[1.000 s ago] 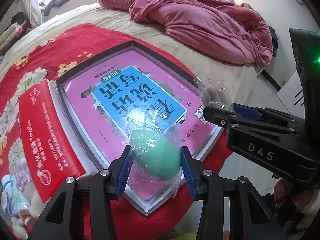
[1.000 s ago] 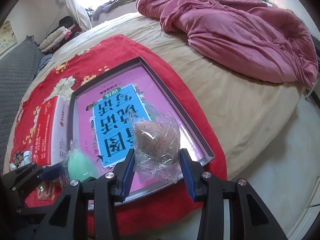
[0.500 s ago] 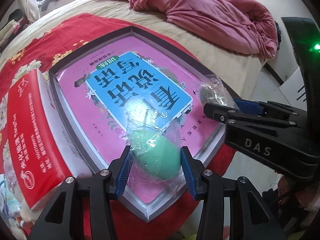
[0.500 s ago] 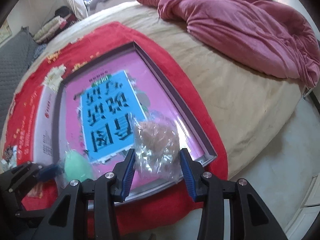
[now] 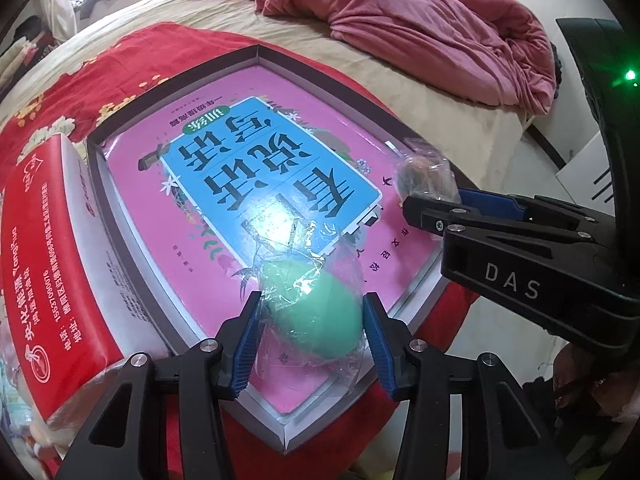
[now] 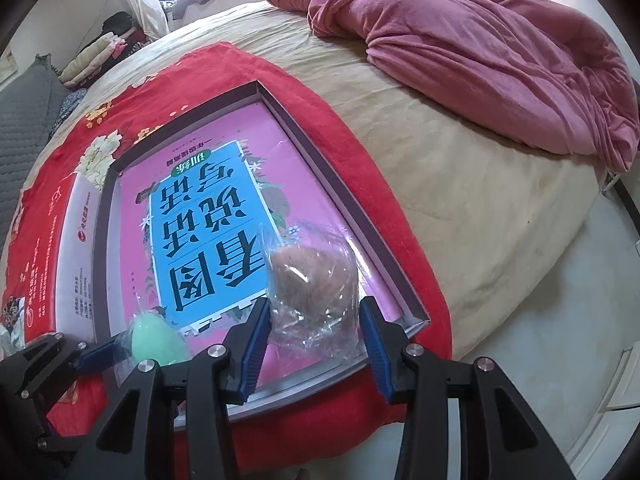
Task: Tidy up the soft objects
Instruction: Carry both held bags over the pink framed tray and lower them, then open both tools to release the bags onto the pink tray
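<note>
A green egg-shaped sponge (image 5: pixel 316 316) in clear wrap sits clamped between the blue pads of the left gripper (image 5: pixel 312 332), over the near corner of a shallow box (image 5: pixel 256 50) lined with a pink book (image 5: pixel 276 184). Just to its right, the right gripper (image 6: pixel 316 336) is closed on a brown sponge (image 6: pixel 316 276) in crinkled plastic. The box lies on a red floral cloth (image 6: pixel 280 80) on the bed (image 6: pixel 460 184), beside a red-and-white carton (image 5: pixel 44 264).
</note>
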A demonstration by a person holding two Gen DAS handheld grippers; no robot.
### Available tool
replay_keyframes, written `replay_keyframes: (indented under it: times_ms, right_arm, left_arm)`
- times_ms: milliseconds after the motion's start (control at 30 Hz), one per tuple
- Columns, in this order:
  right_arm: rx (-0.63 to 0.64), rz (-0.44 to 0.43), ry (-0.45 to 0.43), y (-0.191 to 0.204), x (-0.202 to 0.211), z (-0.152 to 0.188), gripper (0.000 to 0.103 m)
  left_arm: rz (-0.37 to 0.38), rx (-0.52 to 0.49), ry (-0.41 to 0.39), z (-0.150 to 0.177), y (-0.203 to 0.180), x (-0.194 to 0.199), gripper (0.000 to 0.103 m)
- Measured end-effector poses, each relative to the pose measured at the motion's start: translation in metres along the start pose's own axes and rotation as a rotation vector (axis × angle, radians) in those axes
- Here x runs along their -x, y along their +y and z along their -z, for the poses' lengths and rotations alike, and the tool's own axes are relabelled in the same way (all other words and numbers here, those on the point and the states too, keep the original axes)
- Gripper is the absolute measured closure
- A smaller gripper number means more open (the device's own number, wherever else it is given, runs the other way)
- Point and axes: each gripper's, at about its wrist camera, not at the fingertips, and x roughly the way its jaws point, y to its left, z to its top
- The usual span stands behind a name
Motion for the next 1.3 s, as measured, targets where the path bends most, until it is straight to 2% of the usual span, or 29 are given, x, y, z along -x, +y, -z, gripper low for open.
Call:
replay_keyframes:
  times_ms: [533, 667, 900, 1300]
  right_arm:
    - [0.006, -0.012, -0.041, 0.002, 0.012, 0.000, 0.055]
    - [0.007, -0.007, -0.044, 0.002, 0.012, 0.000, 0.054]
    - [0.001, 0.003, -0.049, 0.001, 0.015, 0.000, 0.054]
    - [-0.012, 0.008, -0.069, -0.004, 0.026, 0.000, 0.051]
  left_arm:
    - [-0.014, -0.016, 0.001, -0.001, -0.003, 0.000, 0.049]
    - [-0.011, -0.020, -0.005, 0.000, -0.004, 0.001, 0.046]
    - [-0.016, -0.037, -0.019, 0.001, -0.007, 0.008, 0.033]
    - [-0.009, -0.019, -0.053, -0.002, -0.001, 0.020, 0.030]
